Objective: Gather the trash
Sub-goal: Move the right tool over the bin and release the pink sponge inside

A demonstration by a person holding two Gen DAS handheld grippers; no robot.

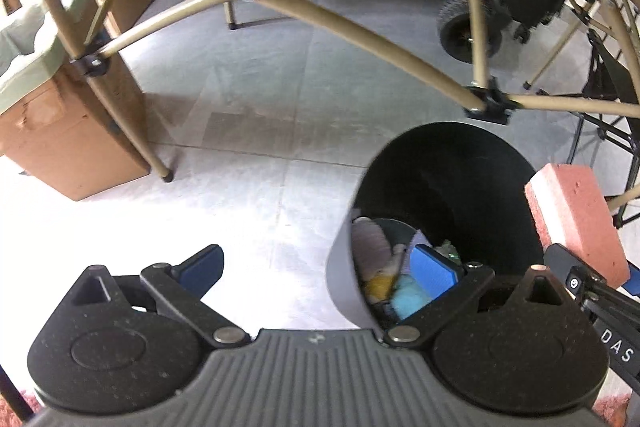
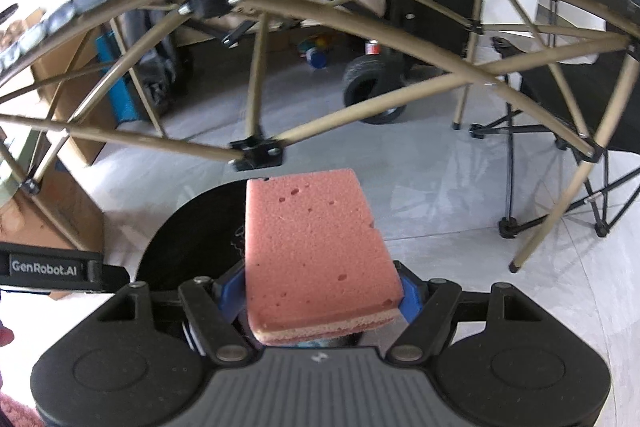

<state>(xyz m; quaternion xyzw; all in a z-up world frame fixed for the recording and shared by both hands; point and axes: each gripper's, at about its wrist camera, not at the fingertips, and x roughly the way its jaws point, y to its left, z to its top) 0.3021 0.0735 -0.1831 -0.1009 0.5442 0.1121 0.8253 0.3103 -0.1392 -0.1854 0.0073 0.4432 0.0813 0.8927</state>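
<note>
right tongs (image 2: 320, 291) are clamped on the pink sponge (image 2: 316, 251), left tongs (image 1: 320, 263) spread empty, so I'd center over the black bin (image 1: 460, 179) before letting go.

Home storage room: cardboard boxes (image 1: 76, 143), wheeled cart (image 2: 374, 89), folding chair (image 2: 560, 115), tiled floor (image 1: 248, 99).

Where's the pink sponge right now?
The pink sponge is clamped in the right gripper, held above the rim of the black trash bin; the left wrist view shows it at right.
</note>
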